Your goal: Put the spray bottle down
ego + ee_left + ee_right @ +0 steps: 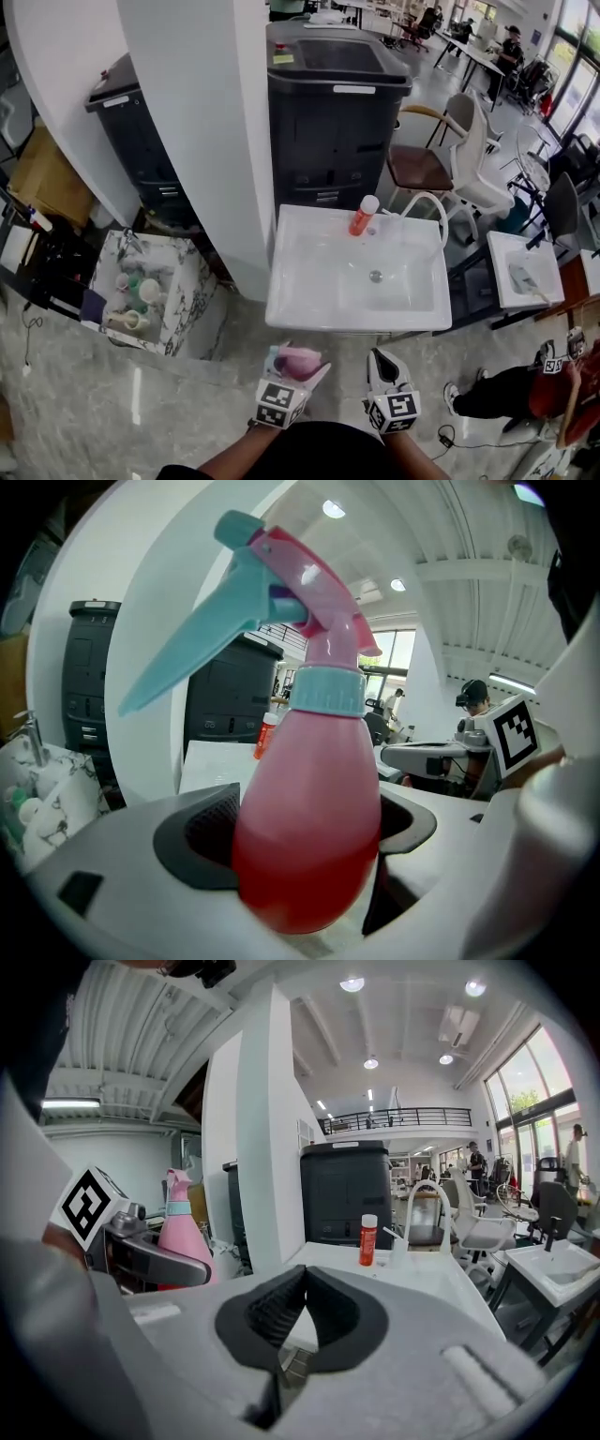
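Pink spray bottle (305,836), fat and round at the bottom, thin at the neck. Darker red low down, lighter pink higher up. Blue-green ring round the neck. Pink top with a long blue-green trigger sticking out to the left in the left gripper view. Standing straight up, not tipped.

Held in the left gripper (298,371), over the floor and near the front edge of the white sink (309,314), not resting on it. Seen from above as a small pink shape (302,359) between the two white jaws.

Left jaws apart just as wide as the bottle's belly. Black pads (202,832) pressed on both sides of the belly, one on the left, one on the right.

Right gripper (384,367) just beside the left one, also in front of the sink. Black pads (281,1312) closed together, touching at the tips, with nothing between them.

Farther off, on the back rim of the sink, a small orange bottle (363,216) with a white cap, next to a bent white tap (427,211). Behind the sink, a big black bin (337,103) and a white pillar (202,122).
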Demonstrator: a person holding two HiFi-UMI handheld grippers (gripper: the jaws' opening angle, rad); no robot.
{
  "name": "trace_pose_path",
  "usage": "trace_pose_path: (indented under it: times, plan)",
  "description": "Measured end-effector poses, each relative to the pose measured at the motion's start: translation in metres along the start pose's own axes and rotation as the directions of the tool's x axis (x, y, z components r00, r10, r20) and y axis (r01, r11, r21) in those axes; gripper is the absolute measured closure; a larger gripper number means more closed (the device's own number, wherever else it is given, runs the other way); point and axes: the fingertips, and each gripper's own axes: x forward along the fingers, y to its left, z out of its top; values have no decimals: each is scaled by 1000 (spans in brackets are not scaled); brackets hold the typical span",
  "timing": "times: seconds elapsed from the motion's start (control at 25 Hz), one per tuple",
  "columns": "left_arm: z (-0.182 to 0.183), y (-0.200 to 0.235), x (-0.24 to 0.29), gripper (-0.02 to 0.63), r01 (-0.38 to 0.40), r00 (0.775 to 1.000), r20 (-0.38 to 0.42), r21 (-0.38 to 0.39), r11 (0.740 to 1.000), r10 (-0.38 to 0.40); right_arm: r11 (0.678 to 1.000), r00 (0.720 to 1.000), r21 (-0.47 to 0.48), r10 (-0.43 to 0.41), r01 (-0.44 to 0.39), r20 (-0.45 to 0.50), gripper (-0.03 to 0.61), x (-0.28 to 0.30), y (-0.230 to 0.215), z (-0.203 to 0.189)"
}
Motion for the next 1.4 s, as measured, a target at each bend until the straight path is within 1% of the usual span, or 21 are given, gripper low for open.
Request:
trace_pose_path:
  times: [0.08, 0.2, 0.36, 0.48, 0.72, 0.84, 0.96, 1.08, 1.2, 1.28, 1.4]
  plan:
    - [6, 15, 6, 207, 18, 1000, 5, 17, 1000, -18, 1000, 1000, -24, -13, 13, -6, 580, 19, 4, 9]
    - [7, 34, 12, 207, 61, 998, -17, 31, 998, -61, 998, 1000, -51, -25, 25, -6, 580, 46, 18, 27]
    - [5, 50, 18, 207, 116, 992, -45, 52, 992, -114, 998, 999, -44, -39, 40, 11, 580, 76, 31, 44]
    - [11, 64, 24, 207, 131, 991, -43, 72, 989, -128, 998, 998, -36, -56, 56, 16, 580, 91, 32, 51]
    - [24, 89, 34, 207, 104, 994, -26, 50, 993, -102, 997, 997, -35, -73, 74, 30, 580, 110, 22, 57]
    - [31, 97, 43, 207, 86, 996, -24, 48, 995, -85, 997, 997, -28, -66, 67, 30, 580, 125, 15, 59]
    - [42, 108, 57, 207, 58, 998, -11, 44, 997, -58, 999, 997, -13, -46, 47, 56, 580, 142, 6, 67]
    - [57, 118, 75, 207, 29, 999, 35, 30, 999, -30, 1000, 997, -12, -18, 19, 78, 580, 160, -5, 73]
    - [75, 131, 99, 207, 2, 999, 50, 43, 999, -4, 1000, 996, -24, 17, -15, 83, 580, 187, -17, 83]
    - [85, 138, 116, 207, -6, 999, 50, 40, 999, 4, 999, 995, -24, 35, -33, 88, 580, 203, -26, 90]
    - [97, 147, 142, 207, 3, 999, 52, 38, 999, -5, 999, 995, -11, 54, -53, 83, 580, 225, -38, 93]
